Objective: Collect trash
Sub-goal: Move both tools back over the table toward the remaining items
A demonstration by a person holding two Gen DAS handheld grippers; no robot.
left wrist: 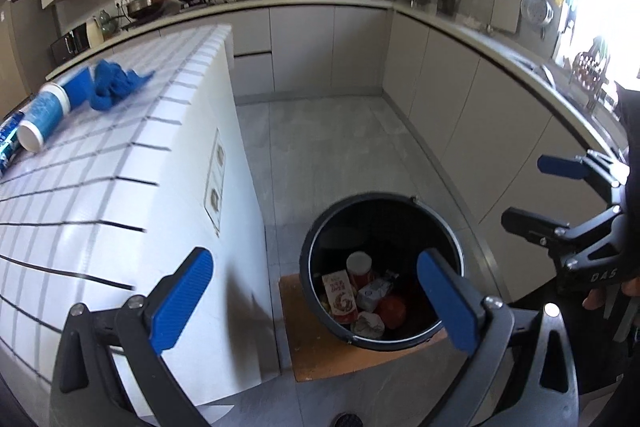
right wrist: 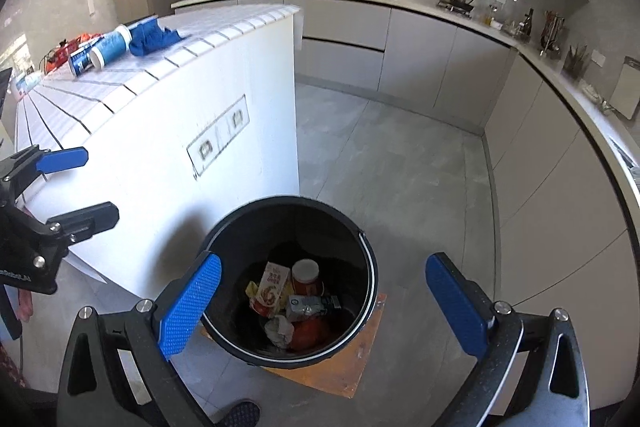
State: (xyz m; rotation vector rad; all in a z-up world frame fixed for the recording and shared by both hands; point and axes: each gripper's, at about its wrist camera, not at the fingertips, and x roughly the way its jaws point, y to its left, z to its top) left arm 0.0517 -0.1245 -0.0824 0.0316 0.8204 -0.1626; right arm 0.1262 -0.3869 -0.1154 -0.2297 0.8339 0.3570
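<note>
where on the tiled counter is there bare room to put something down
The tiled counter is bare from the blue cloth out to its far end, and along the near stretch beside the left gripper. It is crowded around the white-lidded canister and the packets behind it. Both grippers' jaws are open and empty, right gripper over the black bin.

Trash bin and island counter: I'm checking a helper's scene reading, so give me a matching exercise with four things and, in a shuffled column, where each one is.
Things:
1. trash bin
2. blue cloth
3. white-capped jar
4. blue-and-white canister

Places:
A. lying on its side on the tiled island counter
B. standing on the brown board on the floor
C. inside the bin among the trash
D. crumpled on the counter beyond the canister

Pairs: 1-B, 2-D, 3-C, 4-A
</note>
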